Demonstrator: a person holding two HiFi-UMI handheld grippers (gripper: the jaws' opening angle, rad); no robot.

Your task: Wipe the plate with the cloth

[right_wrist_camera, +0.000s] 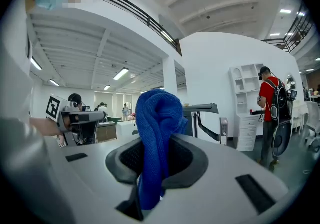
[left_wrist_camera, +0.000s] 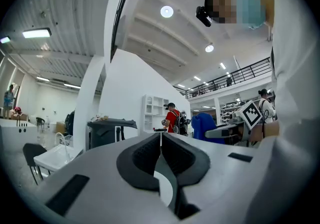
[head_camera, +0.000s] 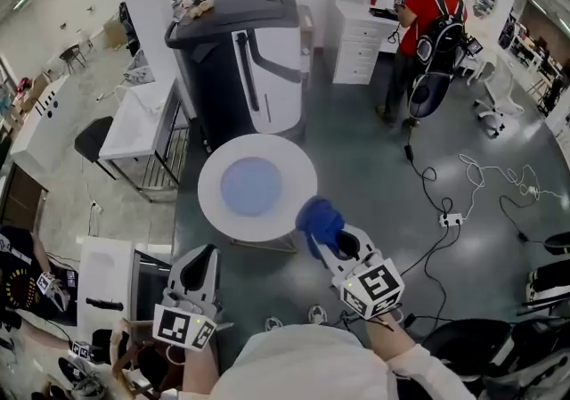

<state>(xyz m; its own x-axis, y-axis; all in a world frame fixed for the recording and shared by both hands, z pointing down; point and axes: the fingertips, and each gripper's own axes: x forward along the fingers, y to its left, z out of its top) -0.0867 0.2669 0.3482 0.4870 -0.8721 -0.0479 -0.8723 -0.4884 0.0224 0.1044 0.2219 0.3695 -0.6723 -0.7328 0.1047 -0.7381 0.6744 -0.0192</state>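
Over the round white table (head_camera: 214,204), head view: a pale blue round plate (head_camera: 251,186) lies at the table's centre. At the table's near right edge is the right gripper (head_camera: 322,233), clamped on a bunched blue terry cloth (head_camera: 317,218) that overlaps the rim in the picture, apart from the plate. The left gripper (head_camera: 205,256) sits off the table's near left edge. Black-and-white square markers (head_camera: 372,286) show on each gripper's cube. Beyond the table stands a dark grey lidded bin (head_camera: 233,51). White cables (head_camera: 499,177) trail over the floor right of the table.

Left gripper view: jaws fully together, nothing between them.

Right gripper view: jaws pinch the cloth, which stands up between them and masks the middle of the view.
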